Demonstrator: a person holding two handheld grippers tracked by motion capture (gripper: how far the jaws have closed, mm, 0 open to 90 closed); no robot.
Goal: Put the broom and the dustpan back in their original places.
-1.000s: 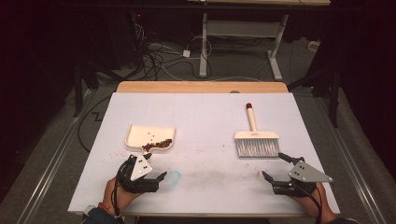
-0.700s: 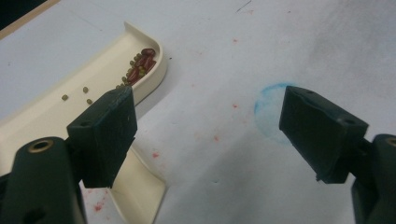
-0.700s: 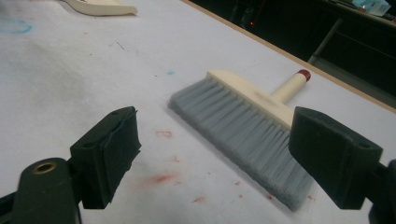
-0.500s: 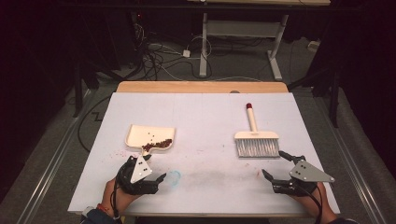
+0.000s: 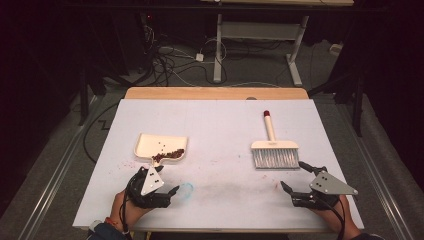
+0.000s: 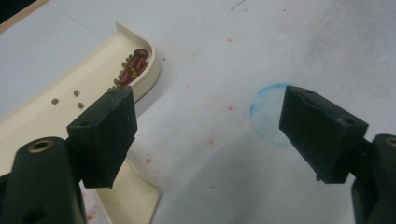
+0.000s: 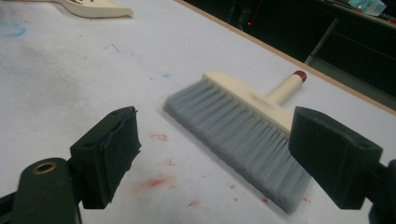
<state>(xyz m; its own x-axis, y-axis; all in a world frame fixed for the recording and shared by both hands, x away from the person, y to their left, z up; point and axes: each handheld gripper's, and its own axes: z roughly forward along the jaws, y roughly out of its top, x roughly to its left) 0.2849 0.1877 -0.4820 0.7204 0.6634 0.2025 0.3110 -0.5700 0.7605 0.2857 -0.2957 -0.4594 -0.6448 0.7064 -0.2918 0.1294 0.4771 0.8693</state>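
A cream dustpan (image 5: 155, 145) lies on the white table (image 5: 215, 125) at the left, with a small heap of red and green beans (image 5: 169, 154) near its front lip. In the left gripper view the dustpan (image 6: 56, 116) and beans (image 6: 133, 67) sit just ahead of my left jaw. My left gripper (image 5: 167, 181) rests open just in front of the dustpan, holding nothing. A hand brush (image 5: 274, 147) with grey bristles and a cream, red-tipped handle lies at the right. My right gripper (image 5: 295, 176) stands open just in front of the bristles (image 7: 243, 135), apart from them.
A blue ring mark (image 5: 186, 189) and reddish smudges (image 5: 227, 185) stain the table between the grippers. A wooden strip (image 5: 215, 93) runs along the far table edge. Beyond it are cables and desk legs (image 5: 217, 45) on a dark floor.
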